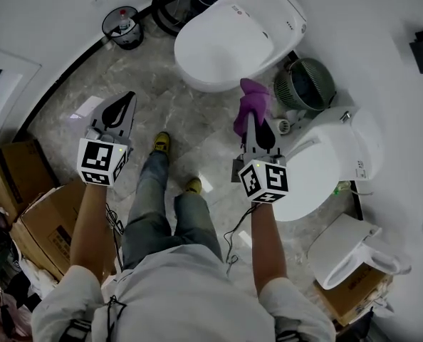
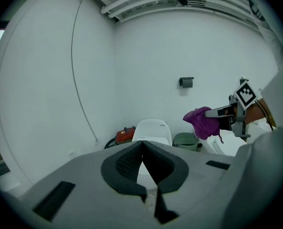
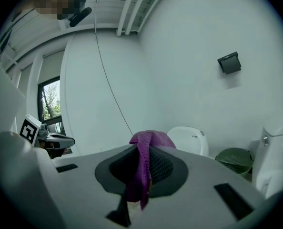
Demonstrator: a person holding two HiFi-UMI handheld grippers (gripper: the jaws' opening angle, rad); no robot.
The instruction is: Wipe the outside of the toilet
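Right hand-held gripper (image 1: 253, 120) is up front, jaws clamped on a purple cloth (image 1: 253, 98). Its own view confirms it: the cloth (image 3: 145, 149) is pinched between the dark pads of the right hand-held gripper (image 3: 144, 151), a fold bunched over the tips and a tail hanging down below.

The toilet (image 1: 233, 34) sits at 12 o'clock in the head view, lid down, white. The cloth is pointed straight at its front rim, near it but not on it; from the right gripper view the toilet (image 3: 189, 140) stands beyond the cloth, off at 1 o'clock.

Left hand-held gripper (image 1: 129, 98) hangs out at 9 o'clock over the marble floor (image 1: 190, 123), well apart from the other. Its jaws are pressed tip to tip with nothing between them, clear as day in the left gripper view (image 2: 142, 144). That view also catches the cloth (image 2: 202, 121) held in the air at 2 o'clock, and the toilet (image 2: 152, 130) dead ahead.

A second toilet (image 1: 329, 159) sits at 3 o'clock, just beside the right hand-held gripper. A green bin (image 1: 305, 84) stands between the two toilets.
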